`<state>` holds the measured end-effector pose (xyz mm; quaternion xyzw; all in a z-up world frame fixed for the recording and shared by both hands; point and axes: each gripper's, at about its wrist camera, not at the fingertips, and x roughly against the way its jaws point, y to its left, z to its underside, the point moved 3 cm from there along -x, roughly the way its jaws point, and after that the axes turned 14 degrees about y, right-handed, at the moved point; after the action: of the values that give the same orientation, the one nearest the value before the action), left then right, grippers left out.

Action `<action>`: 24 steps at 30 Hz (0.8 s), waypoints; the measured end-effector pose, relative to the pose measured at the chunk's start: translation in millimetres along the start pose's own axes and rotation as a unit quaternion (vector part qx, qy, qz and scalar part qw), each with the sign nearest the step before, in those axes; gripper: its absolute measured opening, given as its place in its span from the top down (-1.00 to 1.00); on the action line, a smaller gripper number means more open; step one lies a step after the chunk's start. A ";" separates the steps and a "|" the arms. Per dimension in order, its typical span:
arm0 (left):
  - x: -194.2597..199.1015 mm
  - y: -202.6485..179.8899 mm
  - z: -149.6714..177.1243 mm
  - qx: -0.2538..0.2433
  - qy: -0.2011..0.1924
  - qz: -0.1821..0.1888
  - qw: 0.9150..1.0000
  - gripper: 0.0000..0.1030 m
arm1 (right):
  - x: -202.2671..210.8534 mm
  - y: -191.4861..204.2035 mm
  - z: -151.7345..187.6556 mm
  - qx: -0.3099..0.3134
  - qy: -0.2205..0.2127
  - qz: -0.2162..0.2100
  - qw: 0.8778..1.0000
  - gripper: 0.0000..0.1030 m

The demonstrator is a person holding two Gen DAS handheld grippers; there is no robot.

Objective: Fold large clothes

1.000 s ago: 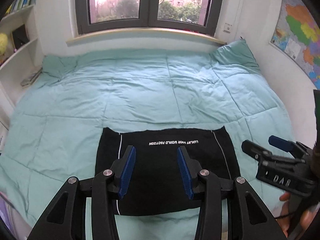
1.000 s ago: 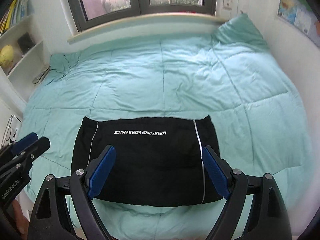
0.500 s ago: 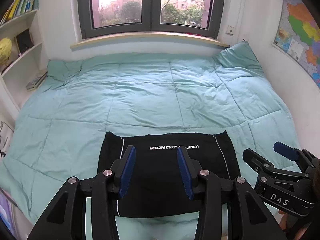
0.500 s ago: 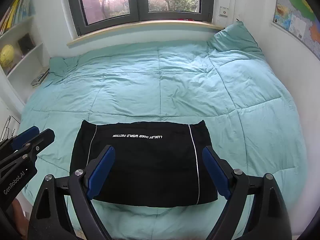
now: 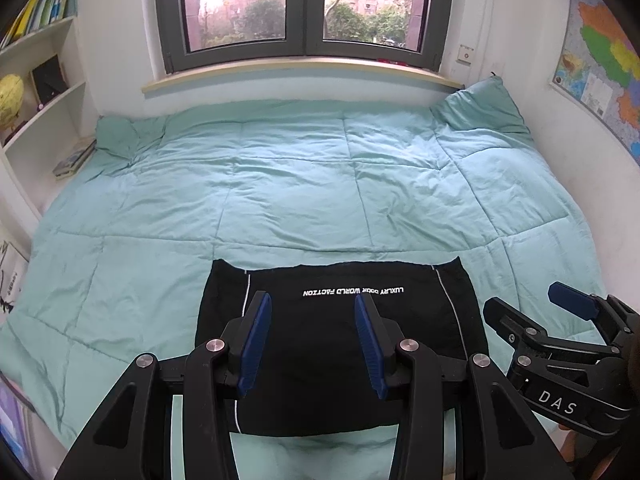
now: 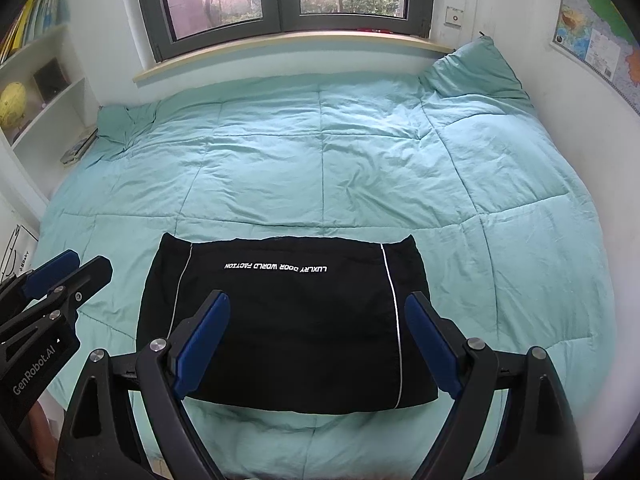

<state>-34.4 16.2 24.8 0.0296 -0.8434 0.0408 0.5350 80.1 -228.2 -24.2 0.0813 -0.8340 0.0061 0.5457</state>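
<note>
A black garment (image 5: 340, 332) with white piping and white lettering lies folded into a flat rectangle on the near part of the teal quilt (image 5: 312, 184). It also shows in the right wrist view (image 6: 288, 320). My left gripper (image 5: 312, 308) is open and empty, held above the garment's near half. My right gripper (image 6: 316, 308) is open wide and empty, above the garment too. Each gripper shows at the edge of the other's view: the right one (image 5: 536, 308) and the left one (image 6: 80, 264).
The quilt covers the whole bed, with a pillow (image 5: 480, 108) at the far right corner. A window (image 5: 304, 8) and sill run along the far wall. White shelves (image 5: 44, 92) with books and a yellow globe stand on the left. A map (image 5: 600, 64) hangs on the right wall.
Both grippers have pulled back and risen from the garment, so more of the room and window shows. The garment has not moved. Both stay open.
</note>
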 end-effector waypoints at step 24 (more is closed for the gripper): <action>-25.5 -14.3 5.1 -0.015 0.027 0.001 1.000 0.13 | -19.6 -11.6 7.1 -0.002 0.032 0.013 0.999 -0.75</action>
<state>-26.8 1.6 0.1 0.0191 -0.8293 0.0295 0.5577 82.9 -237.8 -45.8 0.0690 -0.8170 0.0145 0.5723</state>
